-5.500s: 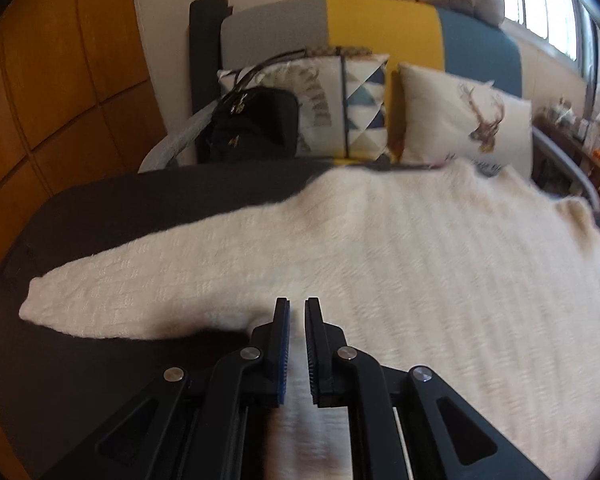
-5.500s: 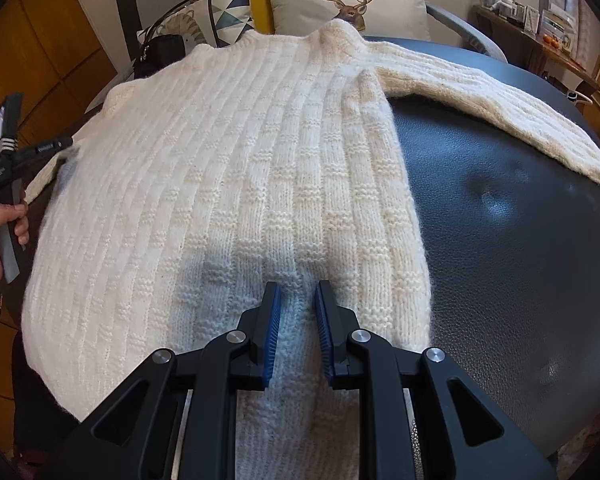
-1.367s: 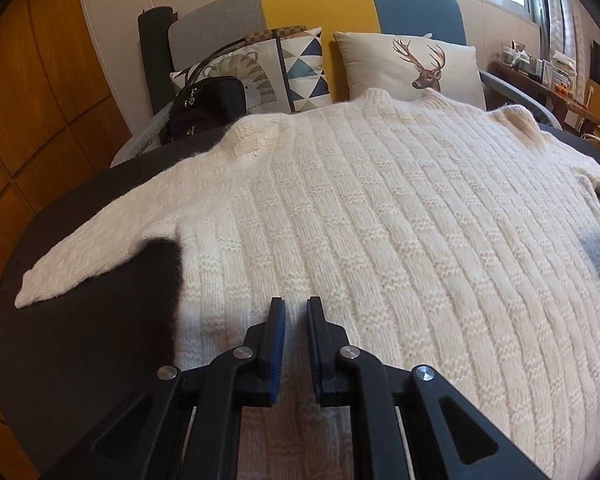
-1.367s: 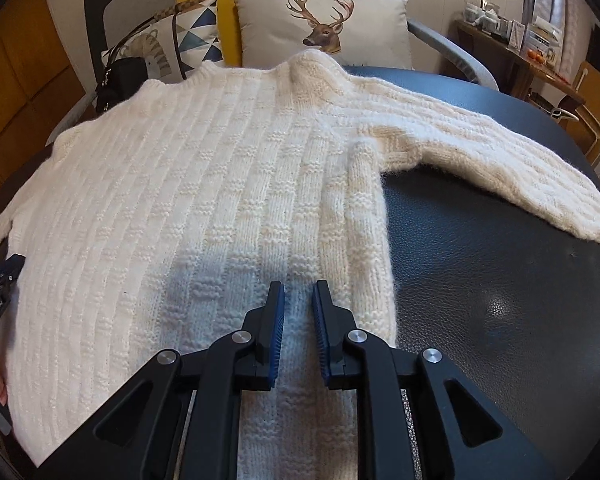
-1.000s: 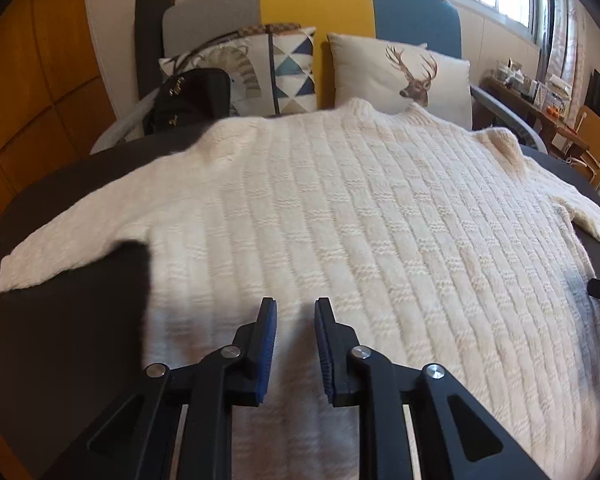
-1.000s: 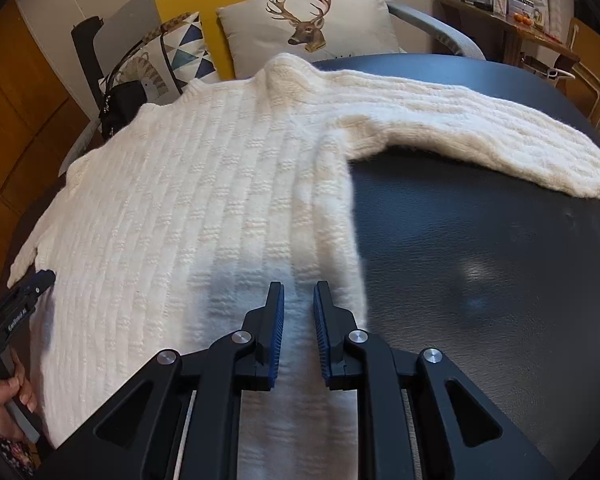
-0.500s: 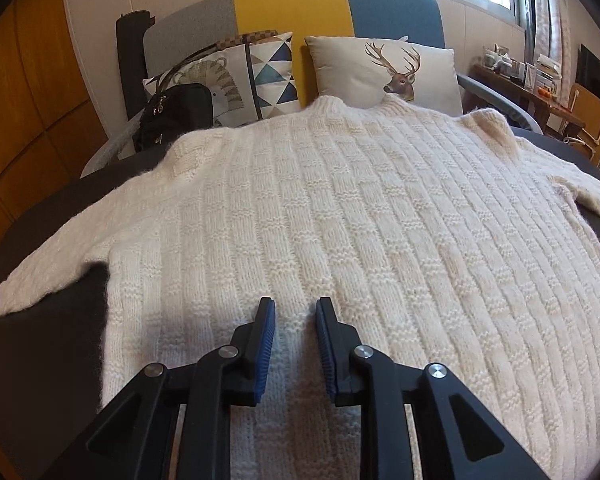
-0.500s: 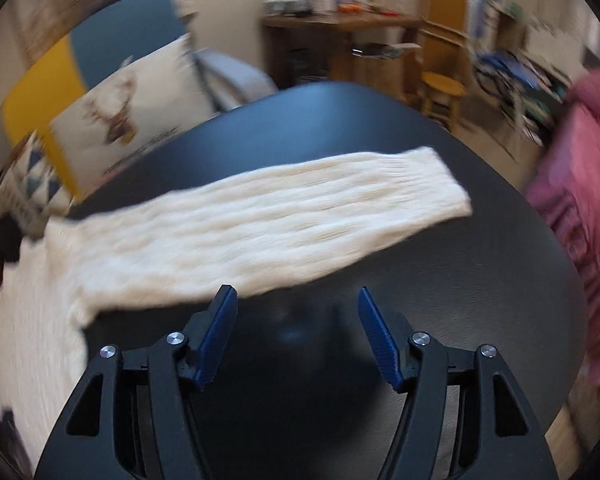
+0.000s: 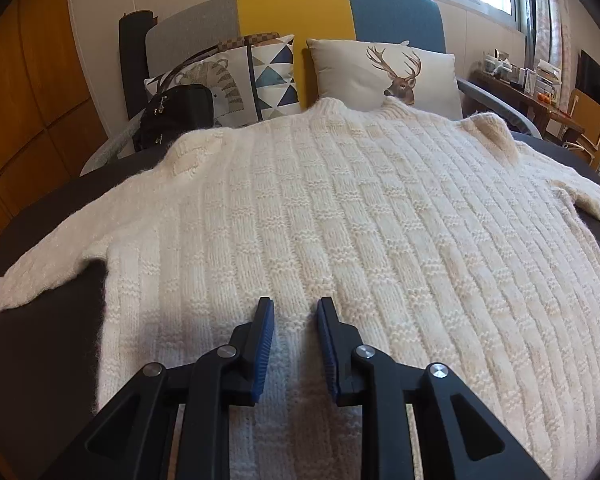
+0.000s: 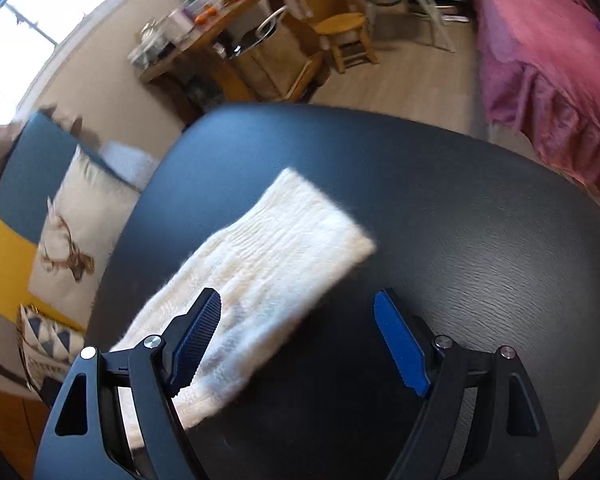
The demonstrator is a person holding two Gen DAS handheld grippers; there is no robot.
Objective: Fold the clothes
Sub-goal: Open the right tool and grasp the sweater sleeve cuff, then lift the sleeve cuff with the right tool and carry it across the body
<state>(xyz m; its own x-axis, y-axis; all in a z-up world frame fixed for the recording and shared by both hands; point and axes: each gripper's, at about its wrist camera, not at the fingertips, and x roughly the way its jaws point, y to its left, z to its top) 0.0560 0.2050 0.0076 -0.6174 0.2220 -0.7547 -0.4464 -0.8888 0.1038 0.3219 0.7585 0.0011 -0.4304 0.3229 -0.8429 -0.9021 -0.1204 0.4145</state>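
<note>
On the dark round table (image 9: 40,360), a cream chunky-knit sweater (image 9: 340,220) lies spread flat.
The left gripper (image 9: 294,312) hovers over its hem, narrowly parted, holding nothing; the right gripper (image 10: 298,306) is opening wide above the sleeve (image 10: 276,248), empty.

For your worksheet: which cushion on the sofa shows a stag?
The plain cream cushion on the right; its neighbour, the patterned cushion, shows coloured triangles.

A black handbag (image 9: 176,114) and a deer-print cushion (image 9: 384,74) are sitting on a grey-yellow-blue sofa (image 9: 296,10); a pink bedspread (image 10: 548,64) is hanging nearby.
</note>
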